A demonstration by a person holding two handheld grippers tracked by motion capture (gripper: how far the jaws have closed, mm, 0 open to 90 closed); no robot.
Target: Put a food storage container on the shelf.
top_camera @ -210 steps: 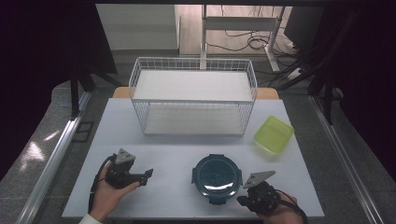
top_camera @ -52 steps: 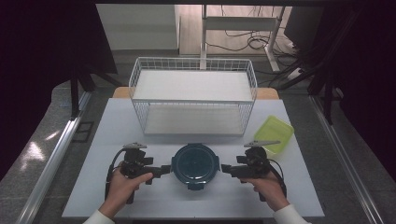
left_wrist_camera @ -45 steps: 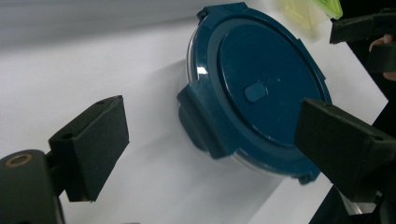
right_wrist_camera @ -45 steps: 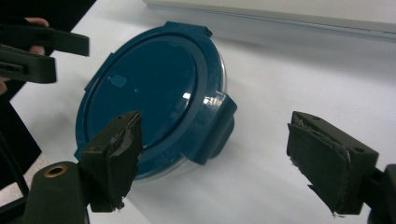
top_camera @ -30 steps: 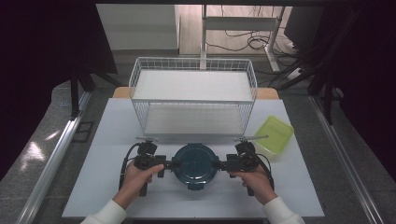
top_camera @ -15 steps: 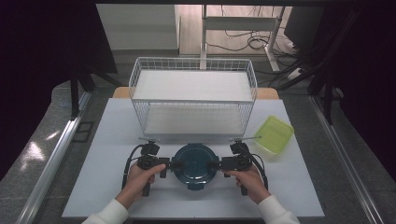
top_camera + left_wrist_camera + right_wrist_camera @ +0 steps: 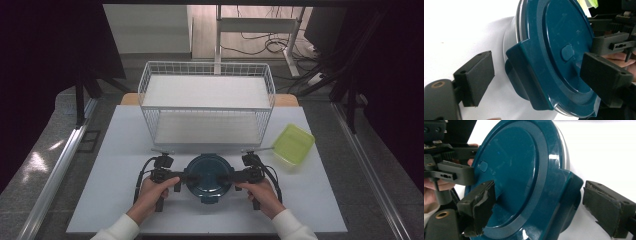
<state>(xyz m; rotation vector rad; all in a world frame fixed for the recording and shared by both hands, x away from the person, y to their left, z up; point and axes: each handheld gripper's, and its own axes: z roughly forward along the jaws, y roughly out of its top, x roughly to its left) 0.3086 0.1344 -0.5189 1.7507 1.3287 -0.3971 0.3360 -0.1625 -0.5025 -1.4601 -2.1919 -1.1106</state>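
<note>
A round teal container (image 7: 208, 176) with its lid on sits on the table (image 7: 120, 150) just in front of the wire basket (image 7: 207, 102). Both hand-held grippers flank it: the left hand-held gripper (image 7: 186, 177) at its left side, the right hand-held gripper (image 7: 226, 176) at its right. In the left gripper view the jaws stand apart, straddling a lid clip (image 7: 529, 75) without pressing it; in the right gripper view the jaws also stand apart around the opposite clip (image 7: 567, 192). So both are released, lined up on the clips, and the grasp looks not yet made. Judging by this, the approach is done; closing on the container and lifting or unlatching it is left.

A green tub (image 7: 293, 144) lies to the right of the basket. The table is white; beyond the basket are a grey floor, cables and dark curtains.
</note>
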